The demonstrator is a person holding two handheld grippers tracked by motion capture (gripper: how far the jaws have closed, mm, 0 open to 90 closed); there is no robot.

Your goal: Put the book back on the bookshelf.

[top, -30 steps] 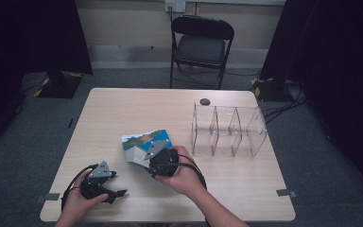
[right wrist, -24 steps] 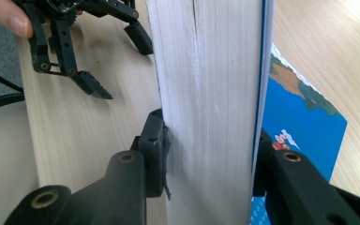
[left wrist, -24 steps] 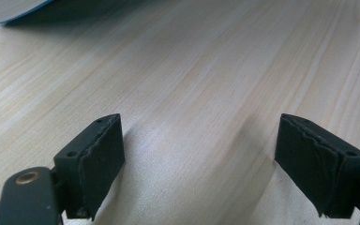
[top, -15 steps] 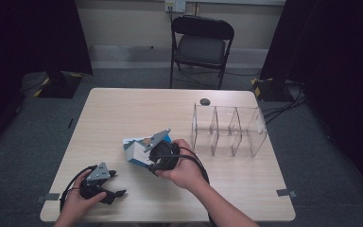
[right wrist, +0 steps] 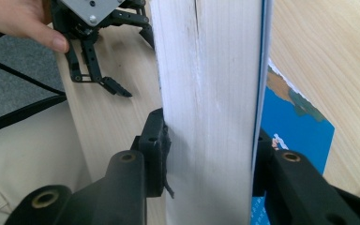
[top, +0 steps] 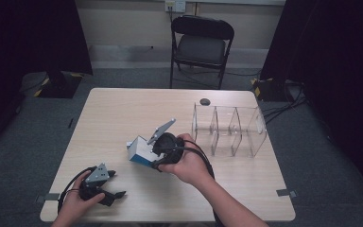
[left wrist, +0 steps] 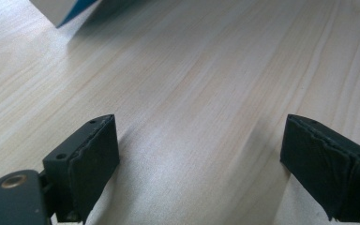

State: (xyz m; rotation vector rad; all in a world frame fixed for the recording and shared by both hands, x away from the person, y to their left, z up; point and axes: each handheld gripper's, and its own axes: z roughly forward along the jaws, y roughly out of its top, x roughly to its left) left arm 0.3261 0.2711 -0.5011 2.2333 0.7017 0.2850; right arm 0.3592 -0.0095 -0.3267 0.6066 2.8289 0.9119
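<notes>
A thick book (top: pixel 139 152) with white page edges and a blue cover stands tilted on edge near the middle of the wooden table (top: pixel 123 113). My right gripper (top: pixel 152 150) is shut on it. In the right gripper view the white page block (right wrist: pixel 206 70) sits clamped between the two black jaws of that gripper (right wrist: pixel 211 159), with the blue printed cover (right wrist: pixel 293 124) showing at its right. My left gripper (top: pixel 116 184) rests near the table's front left corner, open with nothing between its jaws (left wrist: pixel 199 168). A corner of the book (left wrist: pixel 63 9) shows at the top left of the left gripper view.
A clear plastic organizer (top: pixel 229 130) with several compartments stands to the right of the book. A small black round object (top: pixel 204 101) lies behind it near the far edge. A black folding chair (top: pixel 201 42) stands beyond the table. The left gripper (right wrist: pixel 138 61) is visible past the book.
The book lay flat on the table; the right gripper has tipped it up on edge and raised it slightly. The left gripper has stayed in place, open.
</notes>
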